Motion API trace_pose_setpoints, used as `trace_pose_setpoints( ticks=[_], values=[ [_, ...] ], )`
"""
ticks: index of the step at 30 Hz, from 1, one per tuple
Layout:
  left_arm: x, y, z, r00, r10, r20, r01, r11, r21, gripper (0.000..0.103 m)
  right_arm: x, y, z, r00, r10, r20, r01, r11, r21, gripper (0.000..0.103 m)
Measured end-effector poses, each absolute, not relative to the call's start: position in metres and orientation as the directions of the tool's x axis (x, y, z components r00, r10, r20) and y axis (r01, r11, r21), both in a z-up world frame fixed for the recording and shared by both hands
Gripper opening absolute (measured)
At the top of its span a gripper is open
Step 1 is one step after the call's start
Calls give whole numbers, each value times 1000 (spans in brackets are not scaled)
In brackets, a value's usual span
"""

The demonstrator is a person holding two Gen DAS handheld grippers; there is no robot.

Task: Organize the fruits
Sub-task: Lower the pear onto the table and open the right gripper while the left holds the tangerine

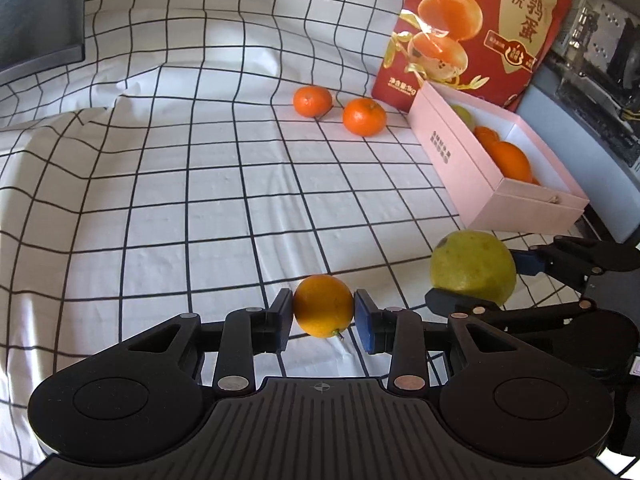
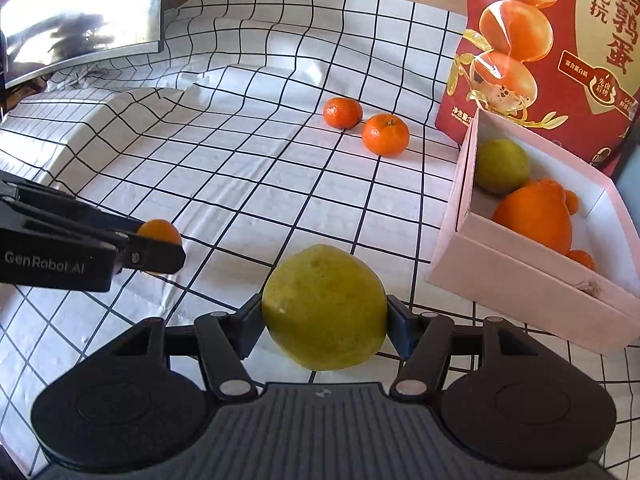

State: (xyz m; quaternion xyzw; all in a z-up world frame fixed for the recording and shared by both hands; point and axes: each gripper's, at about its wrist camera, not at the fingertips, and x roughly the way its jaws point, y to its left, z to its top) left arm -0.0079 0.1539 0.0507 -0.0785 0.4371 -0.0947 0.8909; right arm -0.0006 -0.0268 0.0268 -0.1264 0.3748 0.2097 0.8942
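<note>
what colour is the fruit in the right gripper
Yellow-green fruit, clearest in the right wrist view, clamped in the right gripper.

A home: checked tablecloth (image 1: 200, 200), monitor (image 2: 80, 12), snack bag (image 1: 480, 28).

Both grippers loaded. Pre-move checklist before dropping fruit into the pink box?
1. Left gripper shut on the small orange, pads on both sides: ok.
2. Right gripper shut on the green fruit, pads on both sides: ok.
3. Pink box open, no lid in the way: ok.
4. Room in the box: it already holds a green fruit and a big orange, with white floor showing at the far corner; enough for both: cannot tell.
5. The grippers are apart from each other: ok.
6. Two tangerines left on the cloth: not ok, task unfinished.
</note>
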Motion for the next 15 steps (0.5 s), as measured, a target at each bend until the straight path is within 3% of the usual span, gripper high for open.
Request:
trace_pose_setpoints(
  ticks=[5,15],
  values=[
    [-7,149,47,579,-225,-784,91,973,-213,38,-5,-33,23,632,296,-717,-472,880,-53,74],
    [-5,149,46,574,-219,-789,52,971,-231,38,-17,-56,11,633,278,-723,-427,904,-27,80]
  ],
)
